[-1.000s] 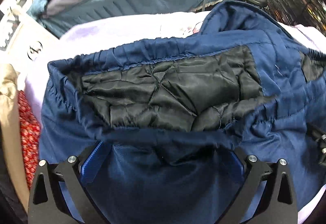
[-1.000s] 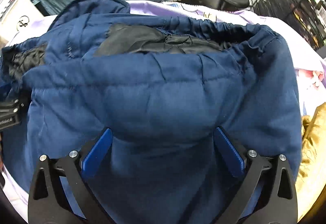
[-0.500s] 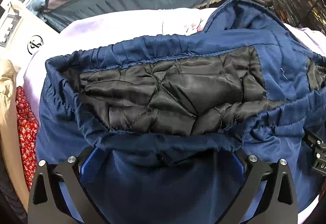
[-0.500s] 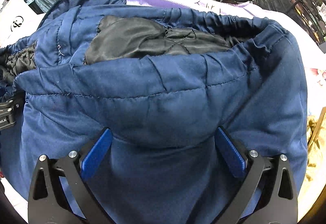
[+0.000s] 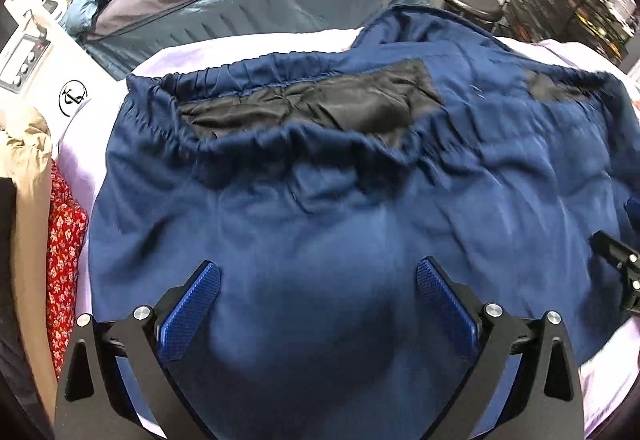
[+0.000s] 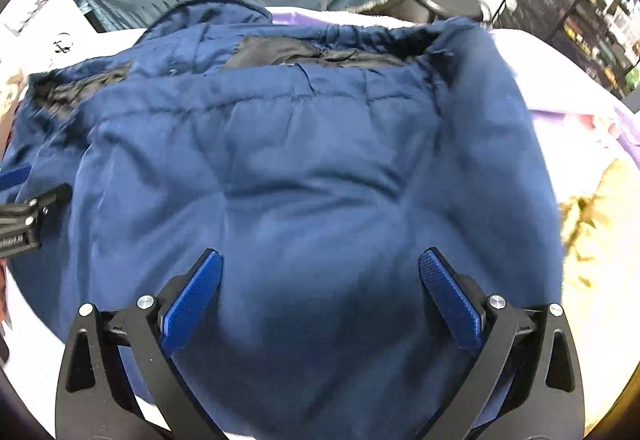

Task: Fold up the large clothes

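Note:
A large navy padded jacket (image 5: 320, 208) with black quilted lining (image 5: 320, 108) lies spread over the lilac sheet. My left gripper (image 5: 318, 276) is open, its blue pads wide apart over the near part of the jacket, the cloth lying loose between them. In the right wrist view the same jacket (image 6: 300, 160) fills the frame, its lining (image 6: 280, 52) showing at the far elastic hem. My right gripper (image 6: 320, 268) is open above the fabric too. Each gripper's black frame shows at the edge of the other view.
A lilac sheet (image 5: 240, 48) covers the work surface. Red floral cloth (image 5: 64, 248) and a beige garment (image 5: 28, 180) lie at the left, a yellow garment (image 6: 600, 240) at the right. A teal-covered pile (image 5: 280, 12), a stool (image 6: 448, 0) and a black wire rack (image 5: 568, 0) stand behind.
The lifted near edge of the jacket has dropped flat and the open hem has closed over most of the lining. Both grippers' pads, earlier half buried in cloth, now stand clear.

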Demonstrator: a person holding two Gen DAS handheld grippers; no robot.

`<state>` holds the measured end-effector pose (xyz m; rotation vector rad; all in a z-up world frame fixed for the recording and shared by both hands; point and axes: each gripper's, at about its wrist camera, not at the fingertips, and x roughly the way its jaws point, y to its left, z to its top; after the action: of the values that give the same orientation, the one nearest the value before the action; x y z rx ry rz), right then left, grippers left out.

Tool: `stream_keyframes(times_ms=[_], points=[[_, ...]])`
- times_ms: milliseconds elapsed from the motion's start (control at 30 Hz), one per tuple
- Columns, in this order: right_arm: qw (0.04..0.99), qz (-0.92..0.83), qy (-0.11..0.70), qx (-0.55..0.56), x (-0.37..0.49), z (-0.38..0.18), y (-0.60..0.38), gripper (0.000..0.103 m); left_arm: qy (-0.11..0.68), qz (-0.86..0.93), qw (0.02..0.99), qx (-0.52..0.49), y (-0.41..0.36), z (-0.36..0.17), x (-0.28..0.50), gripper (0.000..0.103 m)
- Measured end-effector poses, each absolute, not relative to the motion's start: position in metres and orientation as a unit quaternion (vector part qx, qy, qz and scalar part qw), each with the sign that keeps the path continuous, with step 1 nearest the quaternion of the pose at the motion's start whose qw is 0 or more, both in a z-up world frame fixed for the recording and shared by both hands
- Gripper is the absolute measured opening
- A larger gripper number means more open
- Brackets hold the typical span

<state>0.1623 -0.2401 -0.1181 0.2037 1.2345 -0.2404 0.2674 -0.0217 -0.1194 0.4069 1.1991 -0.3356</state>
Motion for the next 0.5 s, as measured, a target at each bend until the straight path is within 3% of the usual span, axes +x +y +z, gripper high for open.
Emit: stream_keyframes(times_ms=[300,500], points=[[0.821,-0.078,0.546,0.149,0.117,-0.084,-0.293,0.098,0.533,-0.179,0.807,0.178,0.021,-0.089,0.232,0.096],[0.825,-0.123,0.543,0.097,0.109,-0.066,-0.283,0.098,0.536,-0.150,0.810,0.185,0.045,-0.084,0.215,0.096]])
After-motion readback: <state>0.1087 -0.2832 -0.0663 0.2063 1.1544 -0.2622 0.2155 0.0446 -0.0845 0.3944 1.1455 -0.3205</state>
